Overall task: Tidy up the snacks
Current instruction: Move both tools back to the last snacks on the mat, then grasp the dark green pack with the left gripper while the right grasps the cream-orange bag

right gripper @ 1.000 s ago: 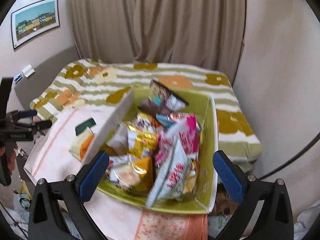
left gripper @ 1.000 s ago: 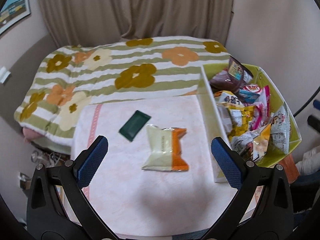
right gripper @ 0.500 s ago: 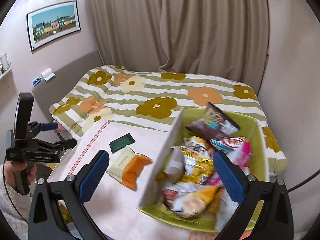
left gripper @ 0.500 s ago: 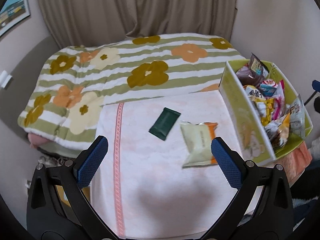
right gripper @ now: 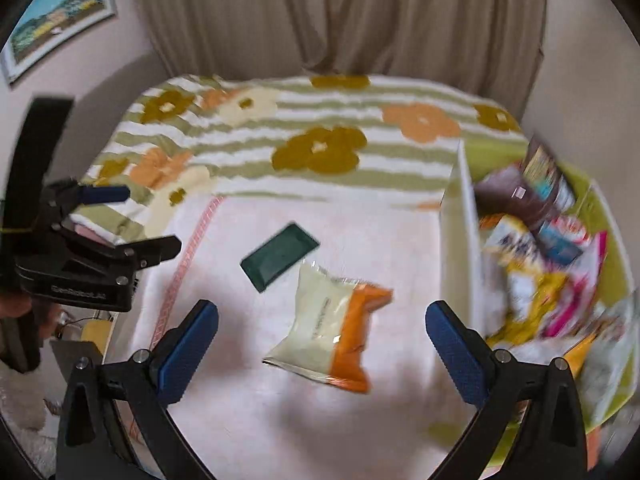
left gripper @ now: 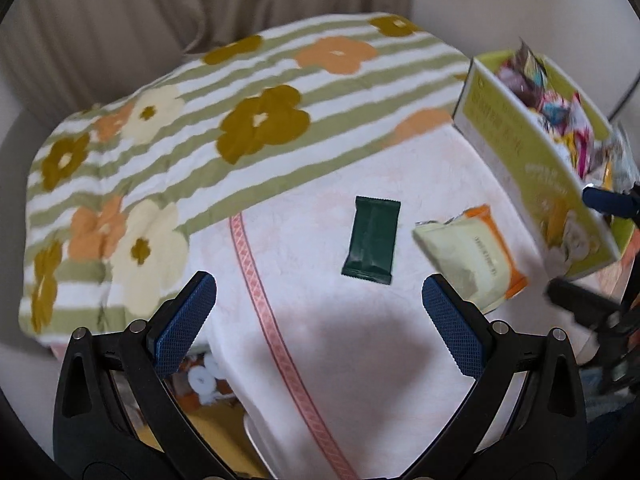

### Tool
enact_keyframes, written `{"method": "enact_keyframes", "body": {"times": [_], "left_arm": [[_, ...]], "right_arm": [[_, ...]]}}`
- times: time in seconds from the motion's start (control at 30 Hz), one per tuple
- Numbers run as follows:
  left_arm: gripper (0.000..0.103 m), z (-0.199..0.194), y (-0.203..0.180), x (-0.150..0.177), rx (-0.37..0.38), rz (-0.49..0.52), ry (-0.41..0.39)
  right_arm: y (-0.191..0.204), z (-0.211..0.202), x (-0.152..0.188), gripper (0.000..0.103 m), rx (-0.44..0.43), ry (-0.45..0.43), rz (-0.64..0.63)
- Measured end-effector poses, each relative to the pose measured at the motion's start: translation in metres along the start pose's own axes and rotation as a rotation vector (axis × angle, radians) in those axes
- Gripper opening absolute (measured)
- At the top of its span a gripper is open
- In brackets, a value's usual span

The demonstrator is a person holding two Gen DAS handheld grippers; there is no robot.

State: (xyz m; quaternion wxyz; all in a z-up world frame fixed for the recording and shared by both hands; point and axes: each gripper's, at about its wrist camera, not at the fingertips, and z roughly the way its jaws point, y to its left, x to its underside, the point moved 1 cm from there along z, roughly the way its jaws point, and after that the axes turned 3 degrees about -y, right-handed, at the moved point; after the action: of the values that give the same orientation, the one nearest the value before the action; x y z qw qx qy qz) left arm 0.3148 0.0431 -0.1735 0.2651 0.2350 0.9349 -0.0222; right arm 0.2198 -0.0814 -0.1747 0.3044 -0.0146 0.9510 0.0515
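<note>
I had swung both claws off the box (right gripper: 460, 240) toward the worktop (left gripper: 360, 360). My left claw (left gripper: 320, 324) and right claw (right gripper: 322, 344) hung released, empty. The green bar (left gripper: 372, 240) and orange pouch (right gripper: 332, 332) lay loose beside the box, probably next to go in.

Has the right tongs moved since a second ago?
Yes. The right tongs swung left, away from the snack box they hung over, and now hang open above the orange-and-cream packet on the white cloth.
</note>
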Motion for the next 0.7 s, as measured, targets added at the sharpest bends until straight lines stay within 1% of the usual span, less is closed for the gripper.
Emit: {"method": "enact_keyframes", "body": {"times": [0.03, 0.13, 0.17, 0.2, 0.3, 0.33, 0.43, 0.53, 0.63, 0.7], "left_arm": [[0.102, 0.011, 0.001, -0.003, 0.019, 0.028, 0.011], [0.102, 0.038, -0.002, -0.008, 0.082, 0.065, 0.046], [0.102, 0.052, -0.004, -0.009, 0.109, 0.079, 0.065], [0.102, 0.059, -0.005, -0.009, 0.12, 0.086, 0.076], [0.101, 0.085, -0.015, -0.01, 0.149, 0.114, 0.102], [0.099, 0.096, -0.02, -0.01, 0.159, 0.125, 0.115], [0.085, 0.117, -0.03, -0.008, 0.164, 0.146, 0.14], [0.082, 0.139, -0.039, -0.007, 0.162, 0.156, 0.174], [0.08, 0.151, -0.046, -0.008, 0.163, 0.166, 0.203], [0.08, 0.154, -0.049, -0.009, 0.161, 0.179, 0.215]], "right_arm": [[0.003, 0.009, 0.003, 0.103, 0.021, 0.011, 0.014], [0.007, 0.036, 0.013, 0.103, 0.105, 0.025, 0.047], [0.007, 0.042, 0.015, 0.103, 0.127, 0.038, 0.051], [0.007, 0.047, 0.018, 0.103, 0.141, 0.05, 0.059], [0.001, 0.058, 0.027, 0.103, 0.144, 0.08, 0.101], [-0.002, 0.063, 0.031, 0.103, 0.152, 0.092, 0.109], [-0.003, 0.071, 0.038, 0.103, 0.153, 0.11, 0.113], [-0.005, 0.078, 0.041, 0.103, 0.142, 0.122, 0.117], [-0.006, 0.082, 0.044, 0.103, 0.137, 0.134, 0.127], [-0.008, 0.084, 0.044, 0.103, 0.115, 0.141, 0.144]]}}
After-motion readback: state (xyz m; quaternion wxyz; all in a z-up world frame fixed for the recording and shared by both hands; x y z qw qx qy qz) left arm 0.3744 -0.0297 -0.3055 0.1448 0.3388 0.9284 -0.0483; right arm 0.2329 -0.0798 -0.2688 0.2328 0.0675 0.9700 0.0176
